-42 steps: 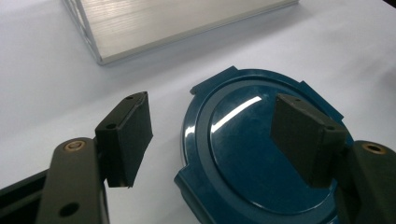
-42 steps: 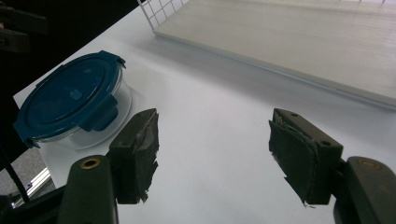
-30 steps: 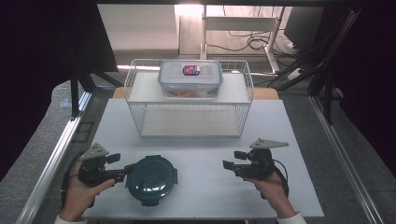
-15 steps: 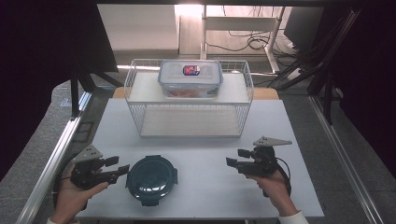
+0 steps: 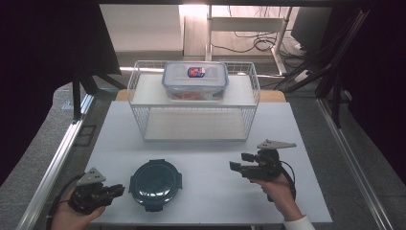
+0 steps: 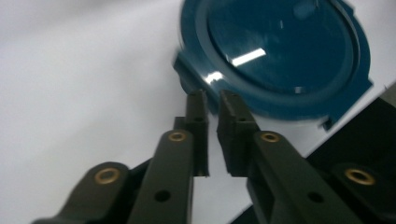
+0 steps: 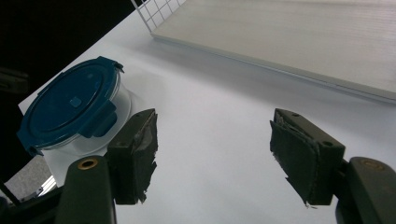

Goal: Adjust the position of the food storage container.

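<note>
High view showed our round container [image 5: 155, 184] near the table's [image 5: 210, 143] front edge, our left gripper [image 5: 112, 191] just closing emptily beside it, right gripper [image 5: 238, 163] spread wide; we judged its glass slippery and heavy, best taken by the lid's latch tabs.

No legible text; sticker [image 5: 196, 72] on rectangular container [image 5: 195, 81] lid (too small).
</note>
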Available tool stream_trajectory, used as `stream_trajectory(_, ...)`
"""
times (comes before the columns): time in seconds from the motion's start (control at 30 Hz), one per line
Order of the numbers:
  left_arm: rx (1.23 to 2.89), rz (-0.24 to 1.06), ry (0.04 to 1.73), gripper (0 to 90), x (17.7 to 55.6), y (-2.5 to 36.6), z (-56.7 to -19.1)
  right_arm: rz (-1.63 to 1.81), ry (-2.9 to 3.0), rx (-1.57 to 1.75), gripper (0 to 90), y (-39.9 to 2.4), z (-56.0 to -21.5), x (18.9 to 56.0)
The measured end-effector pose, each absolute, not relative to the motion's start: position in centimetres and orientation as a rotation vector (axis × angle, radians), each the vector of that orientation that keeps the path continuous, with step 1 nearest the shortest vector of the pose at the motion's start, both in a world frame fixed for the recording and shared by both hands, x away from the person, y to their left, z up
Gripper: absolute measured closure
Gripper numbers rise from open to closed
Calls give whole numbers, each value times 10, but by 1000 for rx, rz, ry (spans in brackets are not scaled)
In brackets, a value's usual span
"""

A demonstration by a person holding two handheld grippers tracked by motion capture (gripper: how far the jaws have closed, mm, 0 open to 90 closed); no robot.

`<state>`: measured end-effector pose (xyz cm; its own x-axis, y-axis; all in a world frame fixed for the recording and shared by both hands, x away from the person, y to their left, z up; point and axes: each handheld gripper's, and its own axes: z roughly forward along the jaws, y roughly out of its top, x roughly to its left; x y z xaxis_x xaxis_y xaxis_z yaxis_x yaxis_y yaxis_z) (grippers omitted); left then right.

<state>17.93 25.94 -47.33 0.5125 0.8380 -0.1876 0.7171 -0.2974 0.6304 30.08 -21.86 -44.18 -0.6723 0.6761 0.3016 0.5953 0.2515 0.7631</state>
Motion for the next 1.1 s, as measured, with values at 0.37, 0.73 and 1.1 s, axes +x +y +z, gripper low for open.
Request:
stream_trajectory(0.37, 2140, 142, 1293, 896, 184, 240, -499, 1389, 2418, 1254, 314, -217, -446, 305)
stream_trajectory(0.73, 2151, 109, 1283, 898, 195, 236, -502, 1407, 2394, 1268, 314, -224, -443, 307)
stream_trajectory(1.1, 2164, 93, 1256, 898, 211, 222, -500, 1418, 2390, 1272, 314, -227, -442, 308)
